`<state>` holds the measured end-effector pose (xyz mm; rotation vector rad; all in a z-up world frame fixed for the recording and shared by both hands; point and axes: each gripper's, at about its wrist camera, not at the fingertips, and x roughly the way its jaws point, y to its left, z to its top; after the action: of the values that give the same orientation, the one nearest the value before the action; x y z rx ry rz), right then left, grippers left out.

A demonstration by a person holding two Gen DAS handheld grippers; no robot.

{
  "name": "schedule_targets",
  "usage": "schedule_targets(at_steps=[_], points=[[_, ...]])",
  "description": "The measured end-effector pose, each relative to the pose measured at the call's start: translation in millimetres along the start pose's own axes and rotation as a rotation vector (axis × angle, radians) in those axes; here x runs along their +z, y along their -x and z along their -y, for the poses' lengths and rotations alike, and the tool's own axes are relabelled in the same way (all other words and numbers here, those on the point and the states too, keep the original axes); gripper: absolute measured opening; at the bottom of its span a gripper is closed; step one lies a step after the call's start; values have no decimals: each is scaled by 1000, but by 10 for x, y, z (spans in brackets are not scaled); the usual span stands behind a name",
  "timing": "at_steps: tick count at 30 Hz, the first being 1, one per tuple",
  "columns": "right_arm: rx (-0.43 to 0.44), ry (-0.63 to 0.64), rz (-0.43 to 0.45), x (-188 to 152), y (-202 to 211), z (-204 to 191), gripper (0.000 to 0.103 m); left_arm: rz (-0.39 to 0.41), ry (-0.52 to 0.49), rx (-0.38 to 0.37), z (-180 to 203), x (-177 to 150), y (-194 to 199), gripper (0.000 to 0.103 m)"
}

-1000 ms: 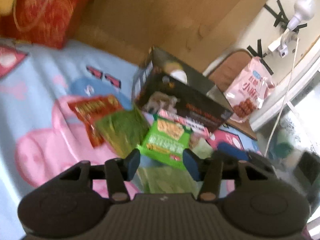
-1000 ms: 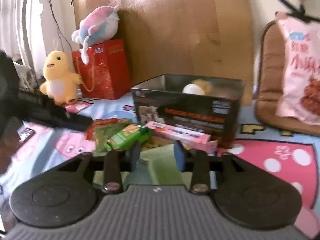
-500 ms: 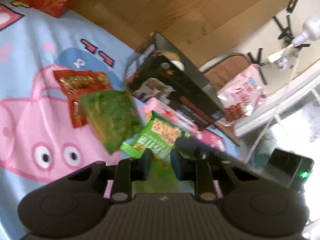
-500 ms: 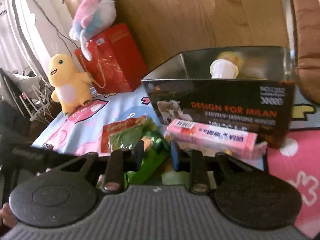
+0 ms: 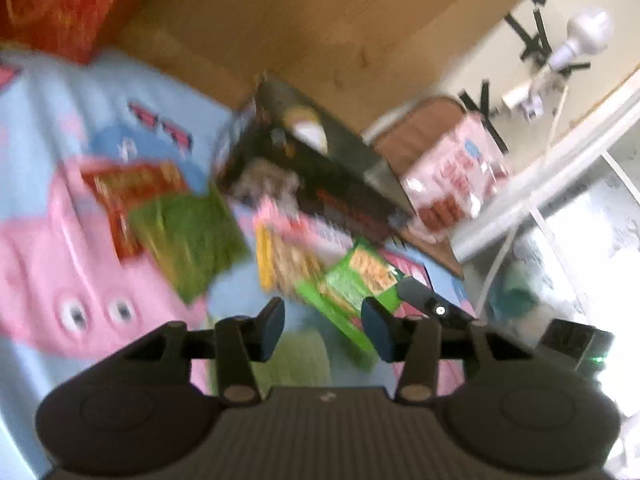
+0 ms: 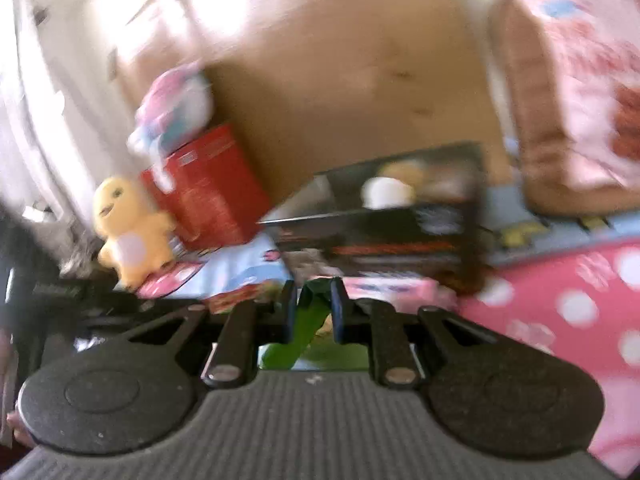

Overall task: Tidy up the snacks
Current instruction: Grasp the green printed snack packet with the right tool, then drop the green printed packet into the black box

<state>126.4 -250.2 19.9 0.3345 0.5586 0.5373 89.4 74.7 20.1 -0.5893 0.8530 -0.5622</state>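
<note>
Holding green snack box [image 6: 308,320]: right gripper [image 6: 313,304] fingers narrow, clamped on its edge. Left gripper [image 5: 323,330] fingers wide, empty. Advice: keep grip firm, carry level to black box [image 6: 400,236].

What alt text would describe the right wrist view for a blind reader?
The right gripper pinches a bright green snack pack above a cartoon blanket. Behind stand an open black box, a red bag and a yellow plush; the image is blurred.
</note>
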Motion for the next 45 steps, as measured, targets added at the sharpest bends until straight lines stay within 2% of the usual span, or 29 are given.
schedule_targets(at_steps=[2,4,7,8,9,11,13,15,18,19,20,23,26,28,31,33,35,37,38,40,42,45], points=[[2,33,-20,-134,118,-20,20,-35,-10,-13,34,-92,-71,46],[46,66,-82,-271,191,-78,22,-61,-34,-17,79,-140,-146,46],[74,134,-141,-398,265,-165,33,-71,-72,12,161,-158,-231,46],[72,150,-138,-408,291,-173,44,-69,-87,24,187,-148,-243,47],[61,163,-127,-407,318,-178,49,-63,-107,48,217,-132,-250,50],[36,196,-116,-372,332,-174,51,-37,-147,99,252,-107,-251,59],[23,235,-115,-336,318,-173,52,-36,-171,123,273,-47,-303,60],[16,271,-120,-340,273,-186,53,-68,-183,116,302,-3,-428,60],[9,341,-150,-402,168,-236,52,-107,-207,104,358,-48,-570,48],[6,348,-163,-425,148,-237,49,-124,-201,71,370,-75,-594,42],[0,352,-176,-446,119,-246,37,-117,-200,69,384,-95,-583,42],[14,314,-160,-424,156,-222,36,-87,-187,56,429,-68,-469,41],[67,240,-98,-256,240,-198,35,-18,-221,39,593,146,-319,40],[88,225,-42,-55,224,-199,35,27,-265,54,746,381,-304,40],[75,236,27,265,69,-207,35,91,-306,80,911,789,-445,43],[52,233,52,468,-127,-170,35,106,-290,111,923,1025,-596,46],[32,202,43,634,-356,-101,36,120,-276,146,903,1175,-767,57],[-4,194,47,703,-523,-58,42,123,-272,181,866,1216,-879,60],[-25,202,53,712,-568,-46,49,124,-273,188,849,1192,-885,61],[-50,204,59,689,-551,-16,53,135,-279,156,804,1075,-786,66],[-34,189,68,630,-424,25,55,151,-286,125,727,900,-610,73],[-13,240,32,325,-173,-6,69,140,-257,69,526,639,-377,75]])
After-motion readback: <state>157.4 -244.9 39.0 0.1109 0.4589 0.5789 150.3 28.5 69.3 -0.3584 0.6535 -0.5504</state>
